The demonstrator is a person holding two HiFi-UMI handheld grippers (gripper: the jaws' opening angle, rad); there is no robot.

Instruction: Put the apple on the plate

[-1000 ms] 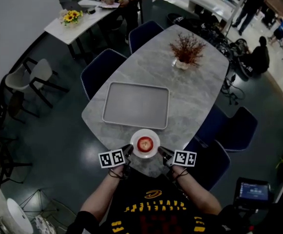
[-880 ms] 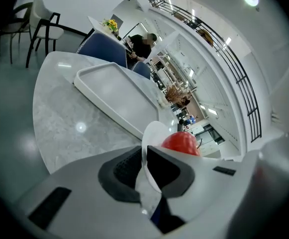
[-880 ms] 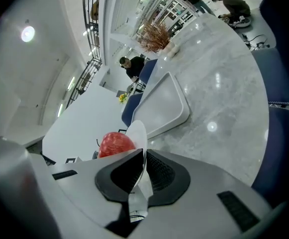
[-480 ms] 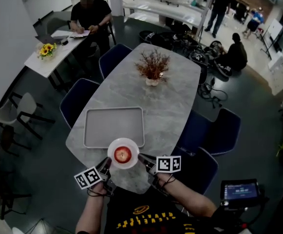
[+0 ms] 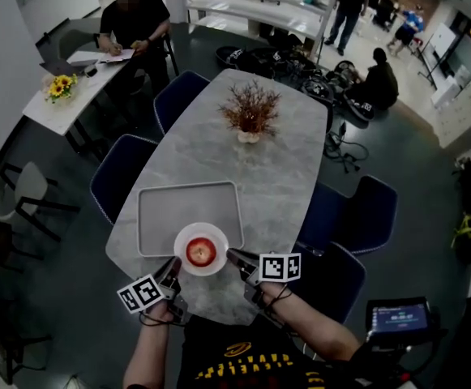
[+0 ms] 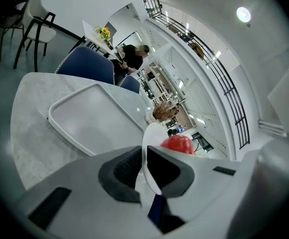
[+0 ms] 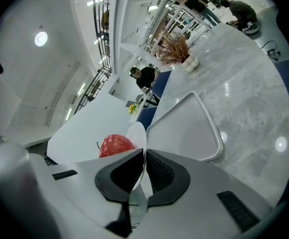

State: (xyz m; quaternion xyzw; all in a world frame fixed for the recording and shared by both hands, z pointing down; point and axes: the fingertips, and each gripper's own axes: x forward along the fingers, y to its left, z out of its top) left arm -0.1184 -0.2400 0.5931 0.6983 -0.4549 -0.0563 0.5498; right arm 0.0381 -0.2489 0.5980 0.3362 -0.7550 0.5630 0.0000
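A red apple [image 5: 201, 251] lies on a small white plate [image 5: 183, 238] held over the near end of the grey marble table [image 5: 292, 168]. My left gripper [image 5: 173, 267] is shut on the plate's left rim and my right gripper [image 5: 233, 258] on its right rim. In the left gripper view the plate [image 6: 152, 136] runs edge-on between the dark pads of the left gripper [image 6: 145, 169], with the apple [image 6: 178, 144] just beyond. The right gripper view shows the same grip: the plate's rim [image 7: 137, 133] sits in the right gripper [image 7: 144, 171], and the apple [image 7: 115, 146] lies to the left.
A grey rectangular tray [image 5: 170, 209] lies on the table just beyond the plate; its near edge is partly covered by the plate. A potted dried plant [image 5: 251, 113] stands at the far end. Blue chairs [image 5: 117, 181] ring the table. People are at the back.
Both grippers have risen with the plate and apple and carried them away from the table's near edge, so the plate now overlaps the tray's near edge.
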